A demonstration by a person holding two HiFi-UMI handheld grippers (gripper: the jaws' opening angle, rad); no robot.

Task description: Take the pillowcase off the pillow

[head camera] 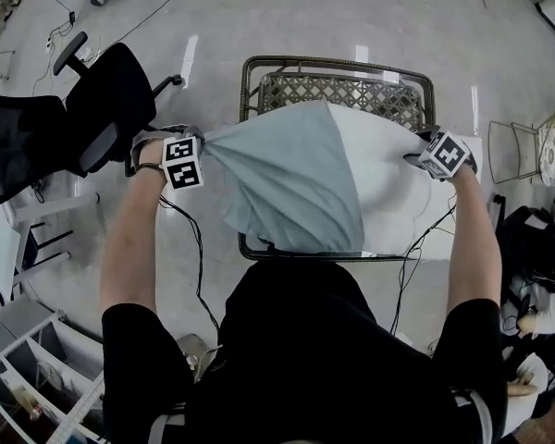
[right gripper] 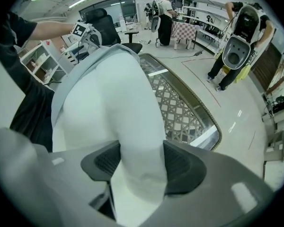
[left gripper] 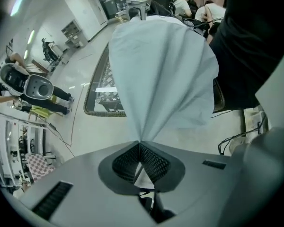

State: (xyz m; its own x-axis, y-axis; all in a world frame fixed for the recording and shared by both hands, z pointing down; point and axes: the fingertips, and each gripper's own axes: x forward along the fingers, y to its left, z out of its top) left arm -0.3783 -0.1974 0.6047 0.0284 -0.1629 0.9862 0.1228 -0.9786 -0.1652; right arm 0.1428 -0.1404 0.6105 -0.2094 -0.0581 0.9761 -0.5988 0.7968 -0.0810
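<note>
A pale blue-grey pillowcase [head camera: 287, 178] covers the left part of a white pillow [head camera: 388, 169] that lies on a glass-topped table. My left gripper [head camera: 199, 146] is shut on the pillowcase's corner and holds it stretched out to the left, beyond the table's edge. In the left gripper view the cloth [left gripper: 161, 70] fans away from the pinched jaws [left gripper: 140, 148]. My right gripper [head camera: 425, 151] is closed on the bare right end of the pillow [right gripper: 128, 126], whose white bulk fills the gap between its pads [right gripper: 180, 167].
The table [head camera: 338, 86] has a woven lattice top in a dark metal frame. A black office chair [head camera: 65, 123] stands at the left, a wire stool [head camera: 523, 151] at the right. Cables [head camera: 194, 257] trail on the floor. People stand in the background of the right gripper view [right gripper: 236, 46].
</note>
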